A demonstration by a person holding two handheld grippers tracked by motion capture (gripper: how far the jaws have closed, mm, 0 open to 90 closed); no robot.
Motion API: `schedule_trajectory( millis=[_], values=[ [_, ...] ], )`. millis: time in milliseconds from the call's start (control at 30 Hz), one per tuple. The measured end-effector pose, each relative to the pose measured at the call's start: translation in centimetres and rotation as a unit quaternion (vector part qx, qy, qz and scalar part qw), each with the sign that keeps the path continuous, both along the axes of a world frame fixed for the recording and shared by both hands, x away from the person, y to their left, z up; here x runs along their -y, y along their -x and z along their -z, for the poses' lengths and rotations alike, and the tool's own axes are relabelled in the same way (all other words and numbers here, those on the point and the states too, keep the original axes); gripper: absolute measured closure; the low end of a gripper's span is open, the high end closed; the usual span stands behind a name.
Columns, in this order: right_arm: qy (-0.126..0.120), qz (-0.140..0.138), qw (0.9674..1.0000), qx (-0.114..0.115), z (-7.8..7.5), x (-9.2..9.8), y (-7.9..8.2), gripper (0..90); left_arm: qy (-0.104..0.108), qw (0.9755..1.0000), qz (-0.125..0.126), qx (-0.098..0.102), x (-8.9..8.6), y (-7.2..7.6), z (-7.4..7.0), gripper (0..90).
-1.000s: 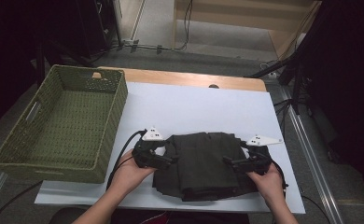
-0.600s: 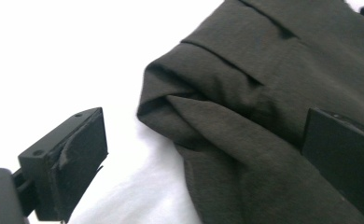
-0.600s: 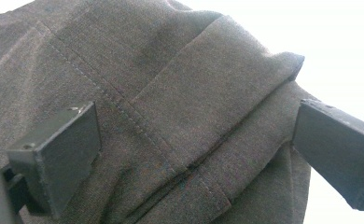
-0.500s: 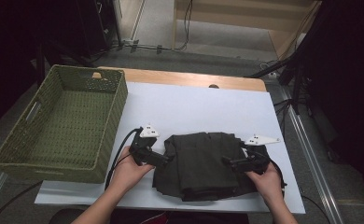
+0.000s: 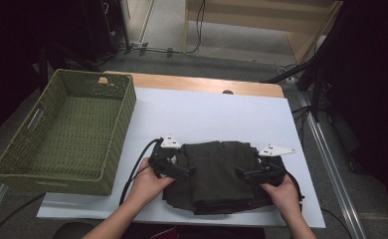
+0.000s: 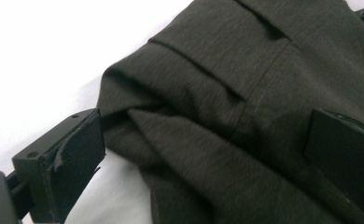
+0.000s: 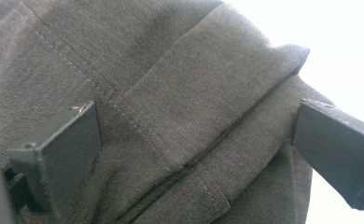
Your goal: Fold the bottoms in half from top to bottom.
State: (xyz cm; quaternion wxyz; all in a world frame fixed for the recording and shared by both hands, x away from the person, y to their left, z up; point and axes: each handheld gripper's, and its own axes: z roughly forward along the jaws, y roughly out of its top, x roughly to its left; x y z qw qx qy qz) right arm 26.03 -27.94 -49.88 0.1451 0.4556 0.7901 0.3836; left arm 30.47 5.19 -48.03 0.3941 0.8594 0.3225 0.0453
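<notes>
At the near edge of the white table (image 5: pixel 207 114) beside a green basket (image 5: pixel 62 134), we straddle the folded dark garment (image 5: pixel 217 174), soft and limp, best pinched through its thick folded side edges, with left gripper (image 5: pixel 179 172) and right gripper (image 5: pixel 245 175) gaping wide, holding nothing.

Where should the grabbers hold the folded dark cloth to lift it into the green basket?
Probably by its two short side edges, one gripper coming in from each side. The folded dark cloth lies flat in a thick stack, and its layered edges bulge there, so jaws can close over every layer. The left gripper and right gripper already straddle those edges, open. The green basket waits to the left.
</notes>
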Motion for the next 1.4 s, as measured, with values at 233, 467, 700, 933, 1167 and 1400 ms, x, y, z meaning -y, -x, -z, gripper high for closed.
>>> schedule_trajectory(
  millis=[233,467,700,933,1167,1400],
  values=[
    [0.016,0.012,0.9996,-0.017,0.8,0.0,-0.3,0.3,-0.010,0.9999,-0.008,0.000,0.8,0.3,0.7,0.0],
    [0.034,0.029,0.9987,-0.024,1.2,0.2,-0.6,0.2,-0.039,0.9987,-0.026,0.020,1.3,0.7,1.6,0.0],
    [0.035,0.035,0.9984,-0.025,1.8,0.1,-0.7,0.2,-0.031,0.9985,-0.045,0.009,1.1,0.8,2.4,0.0],
    [0.011,0.049,0.9977,-0.046,2.5,0.8,-0.8,0.0,-0.009,0.9986,-0.052,-0.010,1.0,0.5,3.2,0.0],
    [0.008,0.044,0.9982,-0.040,2.6,0.3,-0.6,3.1,-0.001,0.9985,-0.051,-0.018,1.3,0.5,3.2,0.0],
    [0.000,0.031,0.9984,-0.048,2.1,-0.5,-0.2,23.4,0.020,0.9980,-0.031,-0.052,2.6,0.6,2.9,4.9]
  ],
)
